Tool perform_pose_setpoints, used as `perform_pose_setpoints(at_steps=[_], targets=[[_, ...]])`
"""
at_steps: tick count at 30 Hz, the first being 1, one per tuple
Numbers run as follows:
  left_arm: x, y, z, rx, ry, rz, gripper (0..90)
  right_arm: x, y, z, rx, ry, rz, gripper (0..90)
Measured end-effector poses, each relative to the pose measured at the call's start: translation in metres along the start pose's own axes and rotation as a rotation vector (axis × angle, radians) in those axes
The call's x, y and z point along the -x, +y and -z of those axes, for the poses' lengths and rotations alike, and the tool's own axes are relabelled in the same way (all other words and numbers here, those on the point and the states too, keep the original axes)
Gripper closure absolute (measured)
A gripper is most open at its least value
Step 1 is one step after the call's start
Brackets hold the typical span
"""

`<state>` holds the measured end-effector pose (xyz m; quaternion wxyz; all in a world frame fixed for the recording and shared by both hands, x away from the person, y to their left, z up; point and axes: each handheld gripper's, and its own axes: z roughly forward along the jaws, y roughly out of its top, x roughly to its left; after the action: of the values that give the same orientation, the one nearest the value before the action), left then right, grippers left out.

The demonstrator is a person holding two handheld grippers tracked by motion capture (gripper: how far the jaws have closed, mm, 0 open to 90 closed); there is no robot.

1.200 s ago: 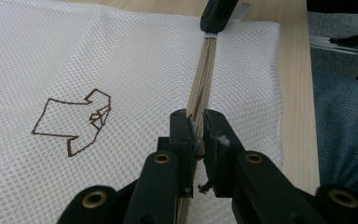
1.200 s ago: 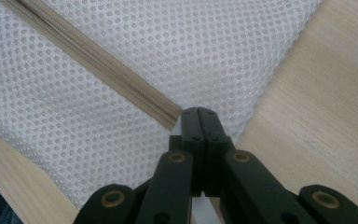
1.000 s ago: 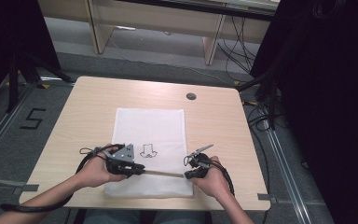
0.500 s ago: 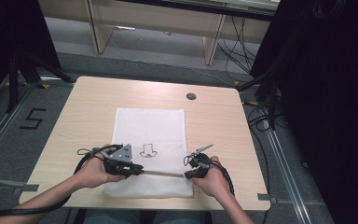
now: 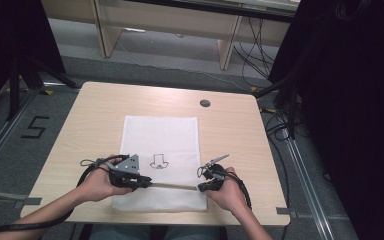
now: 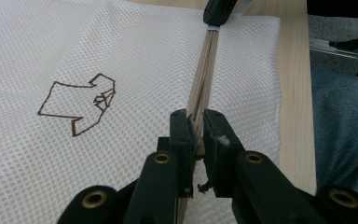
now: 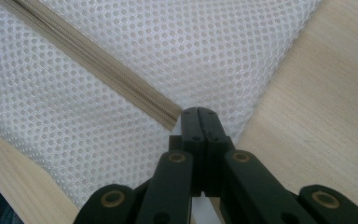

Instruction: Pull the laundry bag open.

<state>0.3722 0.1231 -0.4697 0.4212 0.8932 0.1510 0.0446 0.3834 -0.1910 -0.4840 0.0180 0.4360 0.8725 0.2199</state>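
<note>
- High view: one white mesh zip bag [image 5: 162, 150] lies flat on the pale wooden tabletop [image 5: 95, 110], near the person's edge, one tool at each end of its beige zipper [image 5: 172, 186].
- Left gripper view: the left tool [image 6: 196, 122] is clamped on the zipper's slider.
- Right gripper view: the right tool [image 7: 199, 113] is pinched shut on the bag's corner beside the zipper end; soft, light mesh, best held there.

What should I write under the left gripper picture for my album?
Left gripper pinching the zipper on a white mesh bag.
</note>
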Motion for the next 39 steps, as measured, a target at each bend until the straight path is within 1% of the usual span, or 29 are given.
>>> perform_pose_setpoints(at_steps=[3,7,8,10,14,18,19,20,21,26,27,29,30,31,33,34,35,37,38,39], targets=[[-0.001,0.0,0.001,-0.009,0.004,-0.01,82.1,0.0,0.0,0.0,0.0,0.001,0.0,90.0],[-0.001,-0.003,0.004,-0.002,0.005,0.006,82.1,0.0,0.0,0.0,0.0,0.001,0.0,90.0],[-0.001,-0.003,0.004,-0.008,0.013,-0.005,82.1,0.0,0.0,0.0,0.0,0.002,0.0,90.0],[-0.001,-0.004,0.004,-0.004,0.01,0.002,82.1,0.0,0.0,0.0,-0.001,-0.001,0.001,90.0],[-0.001,-0.004,0.004,-0.007,0.01,-0.003,82.1,0.0,0.0,0.0,0.0,-0.001,0.001,90.0],[-0.001,-0.004,0.004,-0.002,0.007,0.002,82.1,0.0,0.0,0.0,0.0,0.002,0.0,90.0],[-0.002,-0.004,0.005,-0.013,0.011,-0.009,82.1,0.0,0.0,0.0,0.0,0.001,0.0,90.0],[-0.002,-0.005,0.005,-0.006,0.008,0.003,82.0,0.0,0.0,0.0,0.0,0.001,0.0,90.0],[-0.002,-0.005,0.005,-0.009,0.009,0.005,82.1,0.0,0.0,0.0,0.001,0.001,0.0,90.0],[-0.003,-0.006,0.008,-0.018,0.018,-0.008,82.1,0.0,0.0,0.0,0.0,0.001,0.0,90.0],[-0.002,-0.006,0.008,-0.011,0.015,-0.001,82.1,0.0,0.0,0.0,0.0,0.0,0.001,90.0],[-0.002,-0.006,0.008,-0.012,0.015,-0.002,82.1,0.0,0.0,0.0,0.0,0.0,0.0,90.0],[-0.003,-0.006,0.008,-0.012,0.012,-0.015,82.0,0.0,0.0,0.0,0.0,0.0,0.0,90.0],[-0.002,-0.006,0.007,-0.008,0.013,0.004,82.1,0.0,0.0,0.0,-0.001,0.0,0.001,90.0],[-0.003,-0.007,0.007,-0.005,0.005,0.006,82.1,0.0,0.0,0.0,0.0,0.0,0.001,90.0],[-0.004,-0.007,0.007,-0.01,0.008,0.002,82.1,0.0,0.0,0.0,0.0,0.001,0.0,90.0],[-0.004,-0.008,0.008,-0.003,0.008,0.012,82.1,0.0,0.0,0.0,0.0,0.001,0.0,90.0],[-0.005,-0.009,0.01,-0.007,0.012,0.013,82.1,0.0,0.0,0.0,0.0,0.002,0.001,90.0],[-0.005,-0.01,0.01,-0.001,0.009,0.022,82.1,0.0,0.0,0.0,-0.001,0.003,0.001,90.0],[-0.005,-0.01,0.011,-0.013,0.019,0.009,82.1,0.001,0.0,-0.001,0.006,0.008,0.012,90.0]])
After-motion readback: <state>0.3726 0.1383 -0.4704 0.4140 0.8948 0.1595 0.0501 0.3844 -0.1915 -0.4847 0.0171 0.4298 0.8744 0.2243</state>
